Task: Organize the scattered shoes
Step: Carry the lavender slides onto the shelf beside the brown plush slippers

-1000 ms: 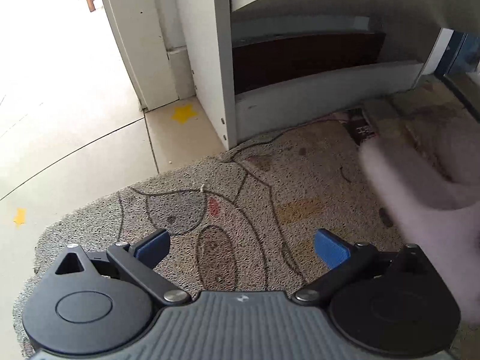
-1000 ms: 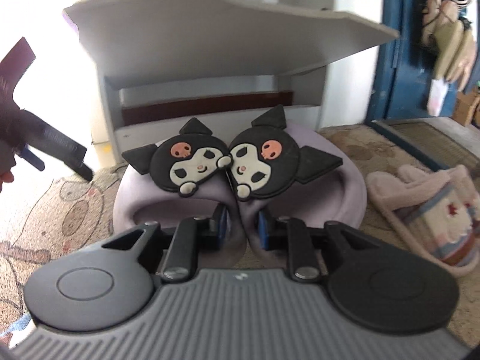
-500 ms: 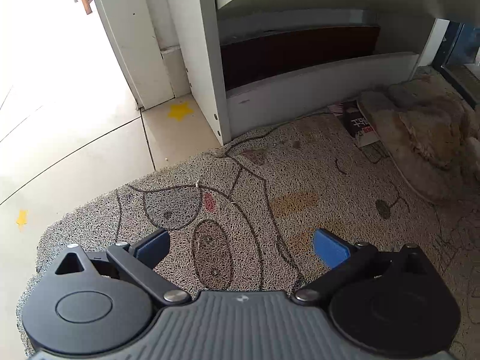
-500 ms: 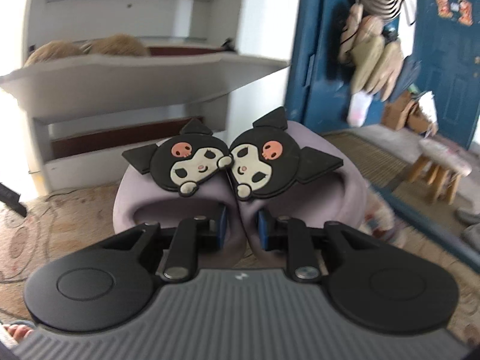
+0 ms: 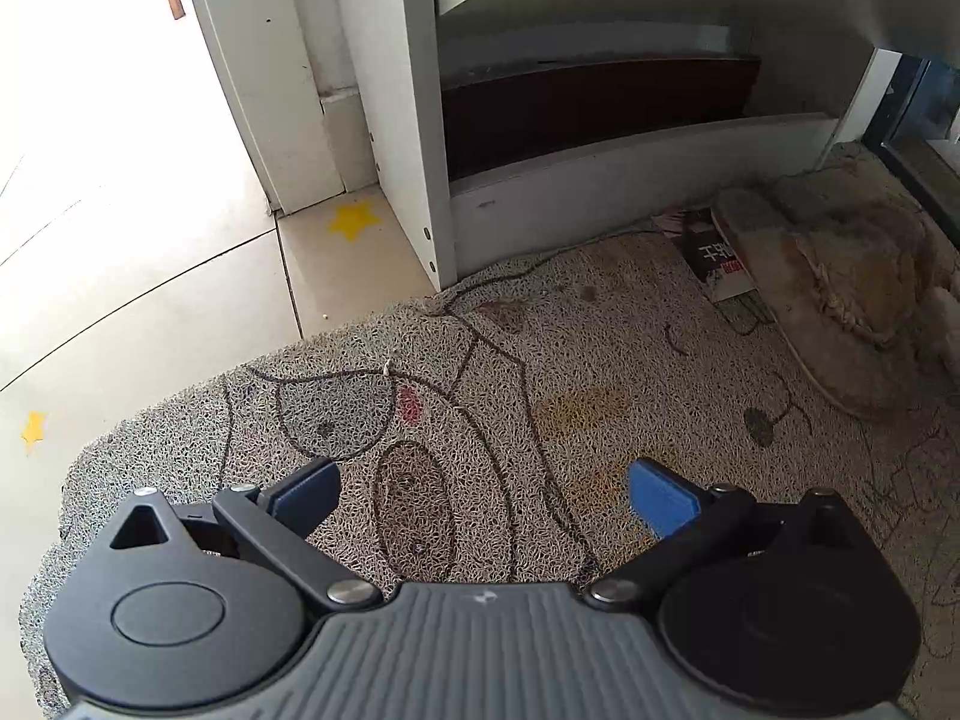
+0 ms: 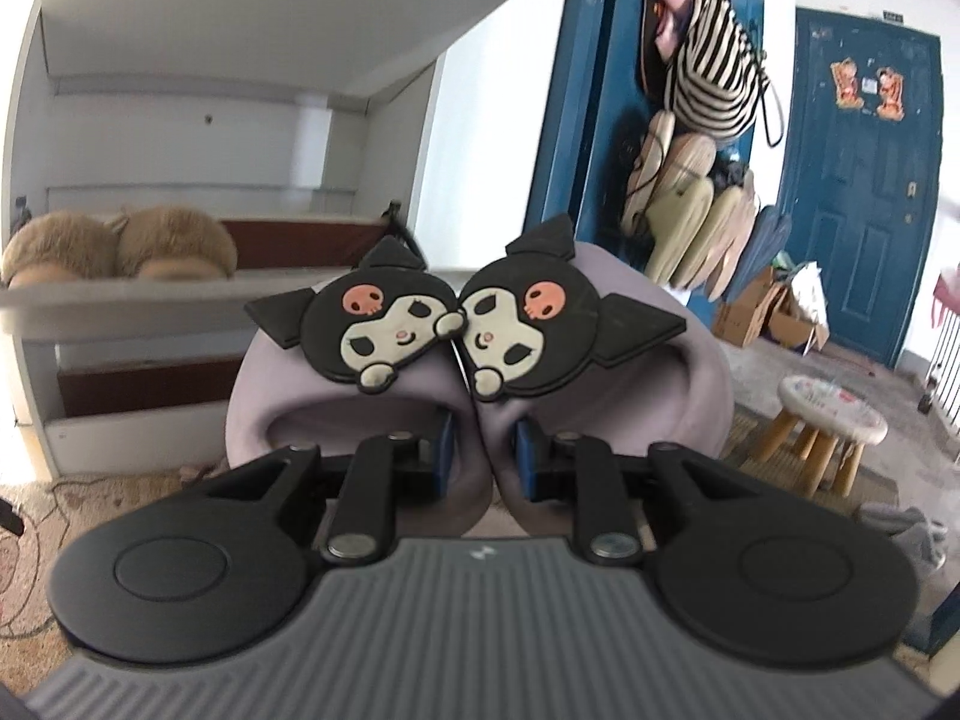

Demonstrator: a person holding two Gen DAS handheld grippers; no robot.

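Pair of purple slippers point(image 6: 630, 312) pinched between the right gripper point(image 6: 480, 456) jaws (left gripper point(image 5: 483, 495) wide, empty).

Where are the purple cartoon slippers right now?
In the right wrist view, the purple slippers are pinched together in the right gripper, held up in front of the white shoe rack.

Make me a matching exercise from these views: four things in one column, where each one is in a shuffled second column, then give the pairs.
Things:
1. purple slippers
2. brown fluffy slippers
3. striped bag
4. beige slipper

Places:
A. hanging on the blue door
B. on the mat by the white rack
C. clamped together in the right gripper
D. on a shelf of the white rack

Pairs: 1-C, 2-D, 3-A, 4-B
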